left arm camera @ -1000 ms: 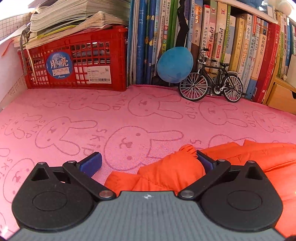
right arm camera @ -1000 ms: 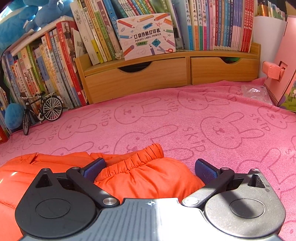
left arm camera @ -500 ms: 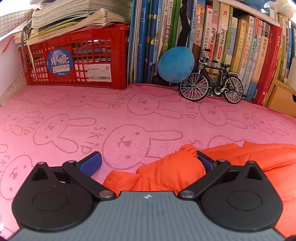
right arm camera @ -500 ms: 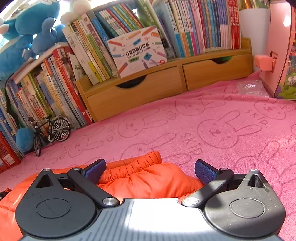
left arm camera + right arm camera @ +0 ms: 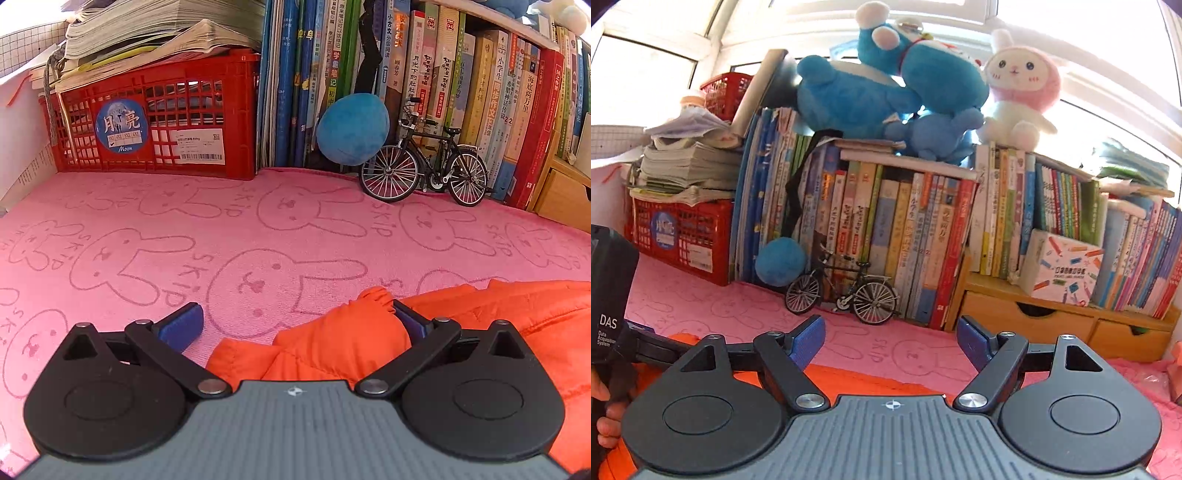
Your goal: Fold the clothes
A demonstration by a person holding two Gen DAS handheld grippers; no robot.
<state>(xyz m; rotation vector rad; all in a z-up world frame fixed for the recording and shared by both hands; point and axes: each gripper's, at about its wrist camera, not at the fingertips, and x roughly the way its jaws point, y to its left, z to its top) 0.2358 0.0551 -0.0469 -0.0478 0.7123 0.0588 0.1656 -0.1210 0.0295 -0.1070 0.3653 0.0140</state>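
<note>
My left gripper point(image 5: 295, 321) stands open around the orange jacket's point(image 5: 343, 343) cuff, low in frame. My right gripper point(image 5: 891, 339) is closing on nothing above it. Unpinned puffy fabric may spring open.

Red crate point(image 5: 155, 122), model bicycle point(image 5: 423, 171), plush toys point(image 5: 894, 85), books point(image 5: 908, 236)

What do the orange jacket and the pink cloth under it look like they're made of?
Orange jacket: looks like smooth synthetic shell over padding, judging by its puffy quilted bulges, slight sheen and gathered elastic cuff. Pink cloth: seems a soft, matte terry or microfibre towel, with a fuzzy nap and rabbit outlines pressed into the pile.
</note>
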